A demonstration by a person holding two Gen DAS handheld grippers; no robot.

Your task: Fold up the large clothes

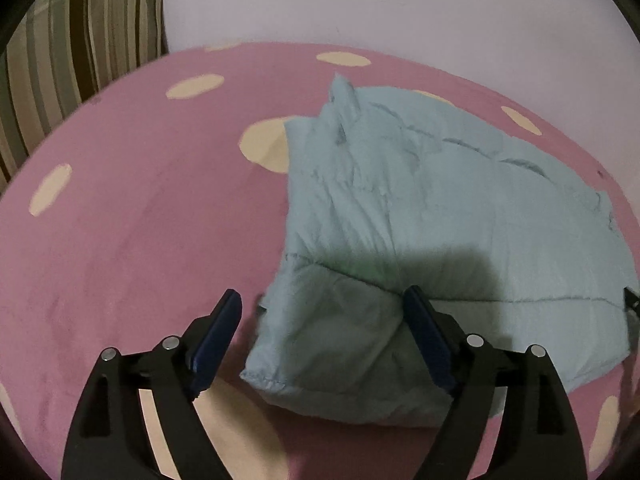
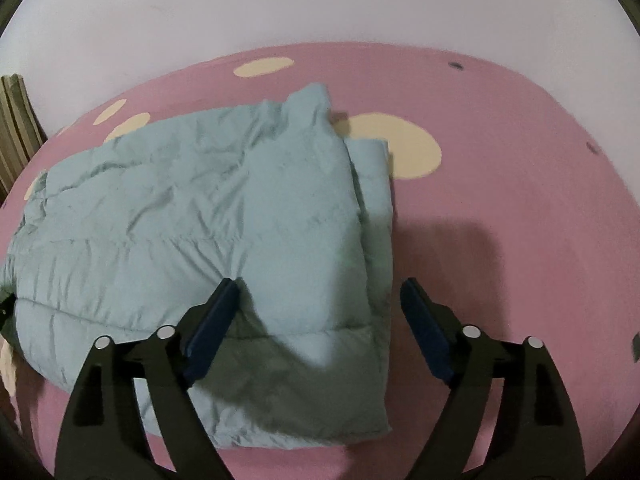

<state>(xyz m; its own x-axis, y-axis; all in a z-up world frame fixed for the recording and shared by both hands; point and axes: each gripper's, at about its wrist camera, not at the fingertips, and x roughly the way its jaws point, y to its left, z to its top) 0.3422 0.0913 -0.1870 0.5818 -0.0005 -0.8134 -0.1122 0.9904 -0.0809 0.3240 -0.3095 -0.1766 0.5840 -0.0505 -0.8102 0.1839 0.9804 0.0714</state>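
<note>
I have a pale blue puffer jacket (image 1: 440,208) lying on the pink bedspread (image 1: 132,240) with cream spots, and from the way it sits I judge the folding is well under way. In the right wrist view the jacket (image 2: 192,216) shows a long straight edge on its right side with a second layer peeking out beneath, so the sides look already turned in. It reads as a thick, roughly rectangular bundle, with the collar end pointing toward the wall (image 2: 320,8).

My left gripper (image 1: 322,312) is spread wide and holds nothing; it straddles the near corner of the bundle. My right gripper (image 2: 318,300) is likewise wide apart and empty, over the near right corner; whether either touches the cloth I cannot tell.

What seems left, in my judgement, is at most one more fold, near hem over toward the collar, and some flattening, since the padding stands puffy. A striped cushion (image 1: 80,40) stands at the far left.
</note>
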